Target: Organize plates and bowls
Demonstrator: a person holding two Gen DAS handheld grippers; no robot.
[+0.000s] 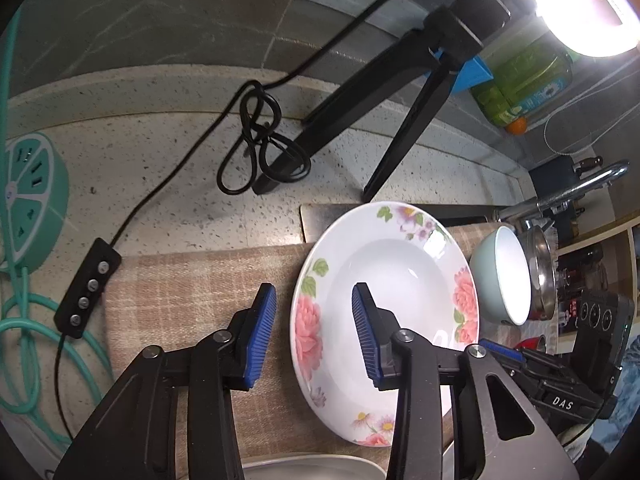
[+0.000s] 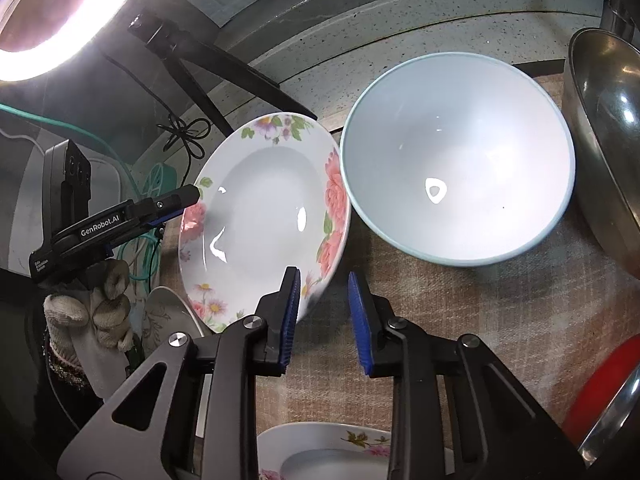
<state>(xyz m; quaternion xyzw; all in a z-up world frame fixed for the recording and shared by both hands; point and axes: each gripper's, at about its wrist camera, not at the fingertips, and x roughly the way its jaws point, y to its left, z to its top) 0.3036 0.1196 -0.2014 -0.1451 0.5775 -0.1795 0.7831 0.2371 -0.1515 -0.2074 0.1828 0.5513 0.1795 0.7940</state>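
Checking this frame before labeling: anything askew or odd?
Yes: the flowered plate sits tilted, its right rim against the pale blue bowl, not flat on the cloth. Both grippers straddle its rim, open. No spills or breakage visible.

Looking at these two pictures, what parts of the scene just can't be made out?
- Second floral plate, right wrist view: cut off by the bottom edge and the right tool.
- Steel bowl, right wrist view: cut off by the right edge.
- Ring light, left wrist view: glare washes out its centre.
- Metal tray, left wrist view: mostly hidden behind the left tool.
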